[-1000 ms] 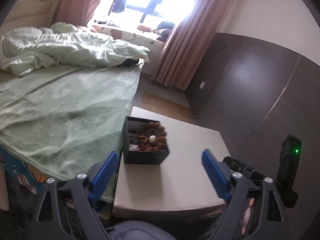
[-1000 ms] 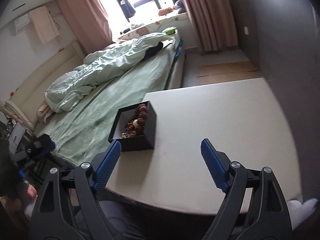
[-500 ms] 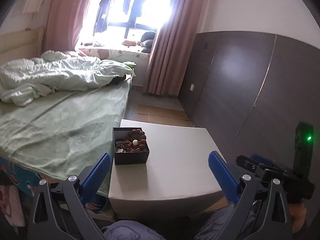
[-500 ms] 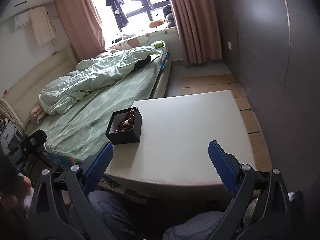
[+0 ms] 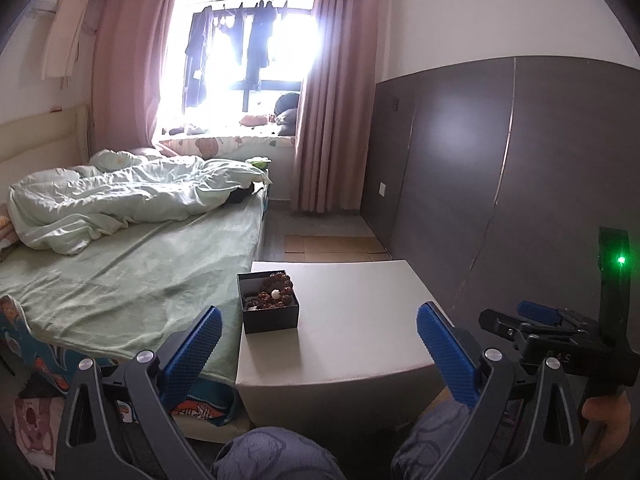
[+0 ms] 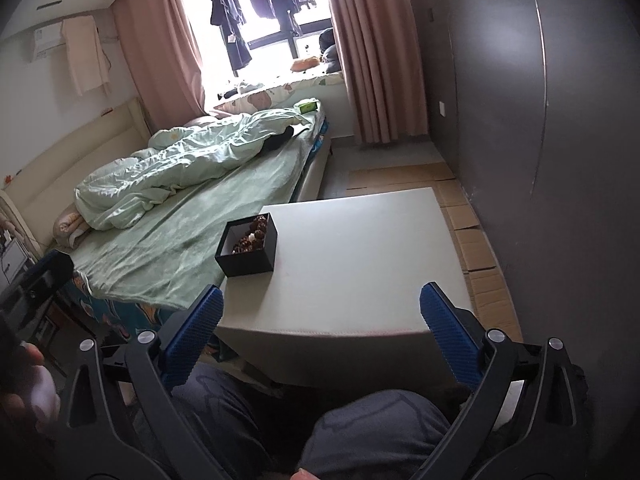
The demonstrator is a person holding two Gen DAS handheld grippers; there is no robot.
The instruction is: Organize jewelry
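A small black open box (image 5: 270,314) stands near the left edge of a low white table (image 5: 360,320). It holds a brown bead bracelet (image 5: 276,290) with one white bead. The box also shows in the right wrist view (image 6: 248,258), with the beads (image 6: 250,238) inside. My left gripper (image 5: 318,344) is open and empty, held back from the table's near edge. My right gripper (image 6: 320,328) is open and empty, also back from the table, above the person's knees. The right gripper's body shows in the left wrist view (image 5: 560,336).
A bed with a green sheet (image 5: 120,280) and rumpled duvet (image 5: 128,196) lies against the table's left side. A dark wall panel (image 5: 500,180) runs along the right. Cardboard sheets (image 6: 472,240) cover the floor by the wall. The person's knees (image 6: 360,432) are below the grippers.
Both grippers have pulled back and up from the table, so the box looks smaller and farther. Both stay open and empty. The box has not moved.
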